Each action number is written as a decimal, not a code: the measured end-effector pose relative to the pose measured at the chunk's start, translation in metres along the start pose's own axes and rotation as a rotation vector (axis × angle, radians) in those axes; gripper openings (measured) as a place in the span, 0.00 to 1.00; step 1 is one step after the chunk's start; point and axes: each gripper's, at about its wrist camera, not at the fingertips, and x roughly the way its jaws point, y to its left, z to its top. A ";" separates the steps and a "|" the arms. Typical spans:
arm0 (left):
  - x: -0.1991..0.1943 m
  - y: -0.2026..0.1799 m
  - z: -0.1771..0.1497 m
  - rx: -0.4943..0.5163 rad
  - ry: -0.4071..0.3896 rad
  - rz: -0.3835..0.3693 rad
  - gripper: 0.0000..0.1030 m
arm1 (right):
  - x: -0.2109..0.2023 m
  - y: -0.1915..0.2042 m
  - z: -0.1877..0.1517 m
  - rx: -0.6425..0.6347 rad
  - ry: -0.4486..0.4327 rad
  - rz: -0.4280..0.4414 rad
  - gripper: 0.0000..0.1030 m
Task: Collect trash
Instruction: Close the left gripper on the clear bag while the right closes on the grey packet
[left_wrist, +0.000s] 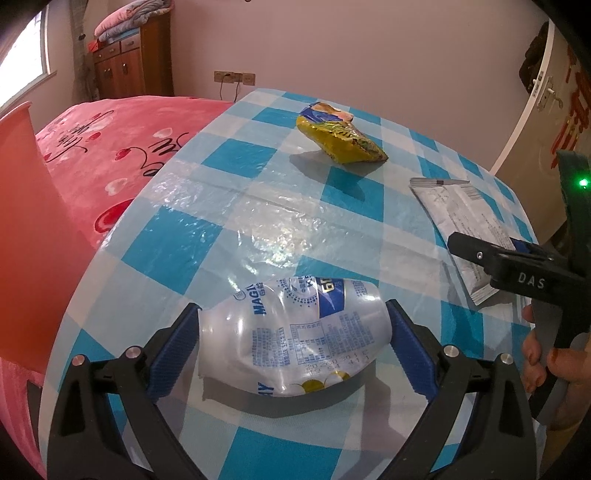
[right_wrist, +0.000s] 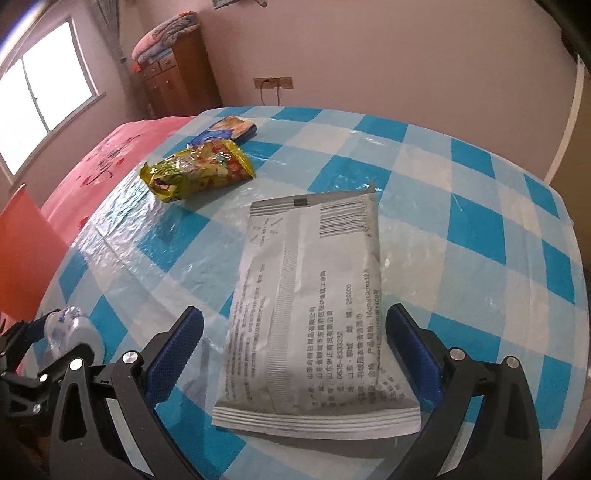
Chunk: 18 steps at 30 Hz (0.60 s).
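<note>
A crushed clear plastic bottle (left_wrist: 295, 332) with a blue and white label lies on the blue checked tablecloth (left_wrist: 258, 206). My left gripper (left_wrist: 295, 332) is open, its blue pads (left_wrist: 173, 350) close against the bottle's two sides. A flat grey packet (right_wrist: 314, 306) with printed text lies on the cloth, also seen in the left view (left_wrist: 458, 221). My right gripper (right_wrist: 295, 343) stands open astride the packet's near end, held by a hand (left_wrist: 543, 354). Farther back lie a yellow snack bag (right_wrist: 199, 171) (left_wrist: 343, 138) and a blue wrapper (right_wrist: 229, 129) (left_wrist: 325, 110).
An orange bin (left_wrist: 29, 240) (right_wrist: 18, 251) stands off the table's left edge. Behind it is a bed with a pink blanket (left_wrist: 110, 155). A wooden cabinet (right_wrist: 181, 74) stands against the back wall. A door (left_wrist: 546, 92) is at the right.
</note>
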 end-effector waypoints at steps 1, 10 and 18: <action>-0.001 0.001 0.000 0.001 -0.002 0.001 0.94 | 0.000 0.001 -0.001 -0.002 -0.002 -0.011 0.95; -0.014 0.003 -0.006 0.020 -0.030 0.010 0.94 | -0.003 0.004 -0.007 -0.027 -0.023 -0.076 0.79; -0.021 0.004 -0.011 0.038 -0.037 0.015 0.94 | -0.010 0.003 -0.015 -0.015 -0.035 -0.068 0.73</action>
